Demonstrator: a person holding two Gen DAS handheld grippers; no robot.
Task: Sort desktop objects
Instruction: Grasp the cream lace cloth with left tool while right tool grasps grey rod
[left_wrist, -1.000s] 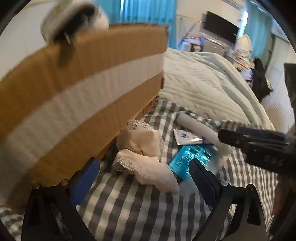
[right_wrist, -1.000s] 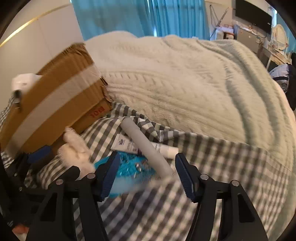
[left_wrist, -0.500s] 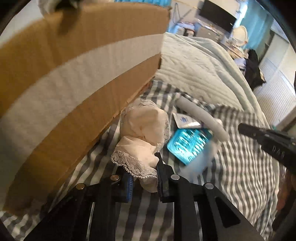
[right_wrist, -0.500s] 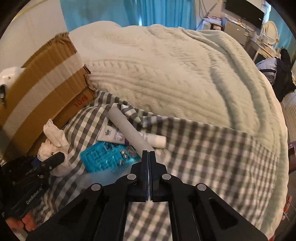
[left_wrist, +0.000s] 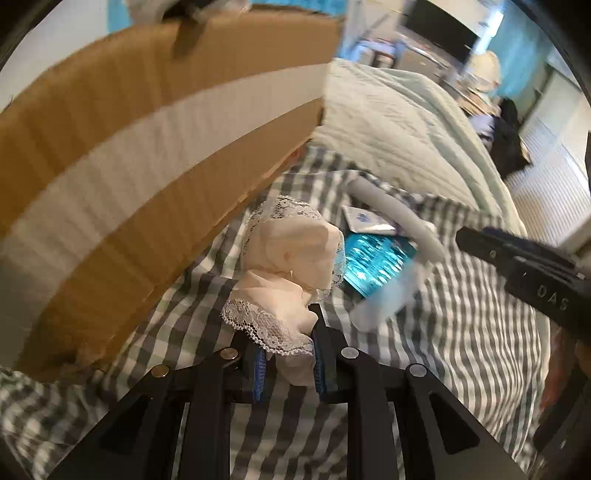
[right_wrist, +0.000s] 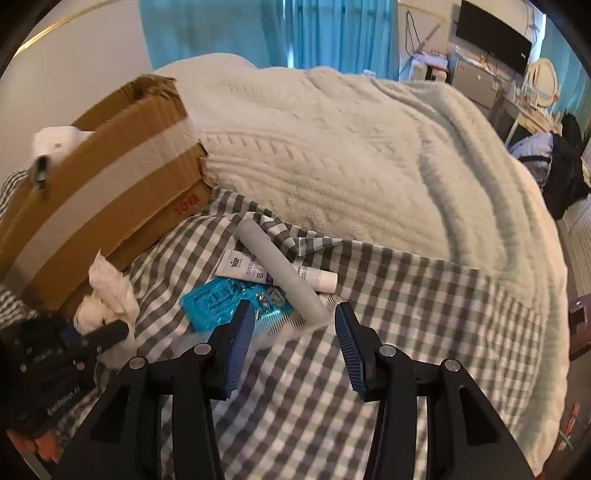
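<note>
My left gripper (left_wrist: 288, 363) is shut on a cream lace-edged cloth (left_wrist: 291, 266) and holds it just above the checked sheet, beside the cardboard box (left_wrist: 147, 147). The cloth (right_wrist: 107, 295) and left gripper (right_wrist: 92, 336) also show in the right wrist view. My right gripper (right_wrist: 293, 332) is open and empty above a blue packet (right_wrist: 221, 299), a grey tube (right_wrist: 280, 273) and a white cream tube (right_wrist: 258, 271). The blue packet (left_wrist: 376, 258) and grey tube (left_wrist: 402, 218) lie right of the cloth.
The open cardboard box (right_wrist: 92, 192) with a white tape band stands at the left, with a white object (right_wrist: 55, 142) at its rim. A thick pale blanket (right_wrist: 369, 166) is piled behind the checked sheet (right_wrist: 406, 314). Room furniture stands far right.
My left gripper closed on the lace cloth and keeps it. My right gripper shut half a second ago and has opened again, staying over the blue packet and grey tube.
</note>
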